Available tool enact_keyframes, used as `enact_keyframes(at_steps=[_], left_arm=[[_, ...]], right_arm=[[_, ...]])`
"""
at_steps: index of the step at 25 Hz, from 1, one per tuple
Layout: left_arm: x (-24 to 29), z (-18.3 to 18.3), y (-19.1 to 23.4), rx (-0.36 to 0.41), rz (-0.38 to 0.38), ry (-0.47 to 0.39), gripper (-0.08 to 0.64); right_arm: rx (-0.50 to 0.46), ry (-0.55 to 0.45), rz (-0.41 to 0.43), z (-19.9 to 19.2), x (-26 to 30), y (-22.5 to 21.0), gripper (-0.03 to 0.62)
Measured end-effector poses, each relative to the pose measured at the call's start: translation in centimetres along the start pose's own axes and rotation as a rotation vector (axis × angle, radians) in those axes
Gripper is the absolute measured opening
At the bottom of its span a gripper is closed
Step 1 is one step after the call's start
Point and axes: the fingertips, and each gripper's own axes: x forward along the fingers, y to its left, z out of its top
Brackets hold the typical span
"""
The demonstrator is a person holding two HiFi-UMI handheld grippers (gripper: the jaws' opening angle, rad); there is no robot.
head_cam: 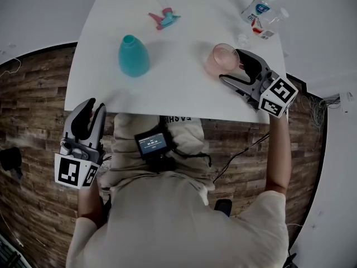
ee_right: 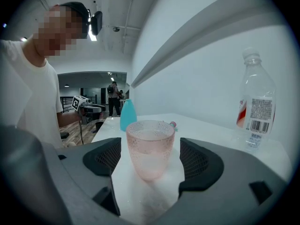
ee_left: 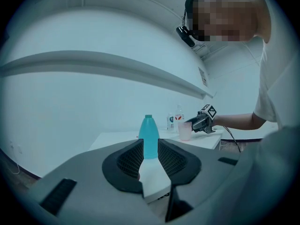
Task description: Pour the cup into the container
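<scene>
Barcode on the clear bottle (ee_right: 257, 108) label, digits too small, no other legible text

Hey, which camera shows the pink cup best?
The right gripper view: the pink cup stands close and centred between the open right tongs. The head view shows it small from above; the left gripper view, tiny and far.

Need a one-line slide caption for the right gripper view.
Right gripper open, its fingers flanking a translucent pink dimpled cup standing upright on the white table, teal bottle behind.
</scene>
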Motion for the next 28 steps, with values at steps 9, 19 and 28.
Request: enact_keyframes(at_steps=[9, 19, 28], left_arm=[[-0.2, -0.1, 0.0, -0.002, 0.003, 0.002, 0.104], [-0.2, -0.3, 0.2, -0.005, 0.008, 0.008, 0.104], [-0.4, -0.3, 0.4, -0.006, 0.013, 0.009, 0.104]], right_arm=[[0.0, -0.005, 0.013, 0.1, 0.5, 0.0, 0.373], [-0.01, -0.008, 0.044, 0.1, 1.4, 0.1, 0.373], [0.0, -0.021, 0.065, 0.2, 2.3, 0.2, 0.373]])
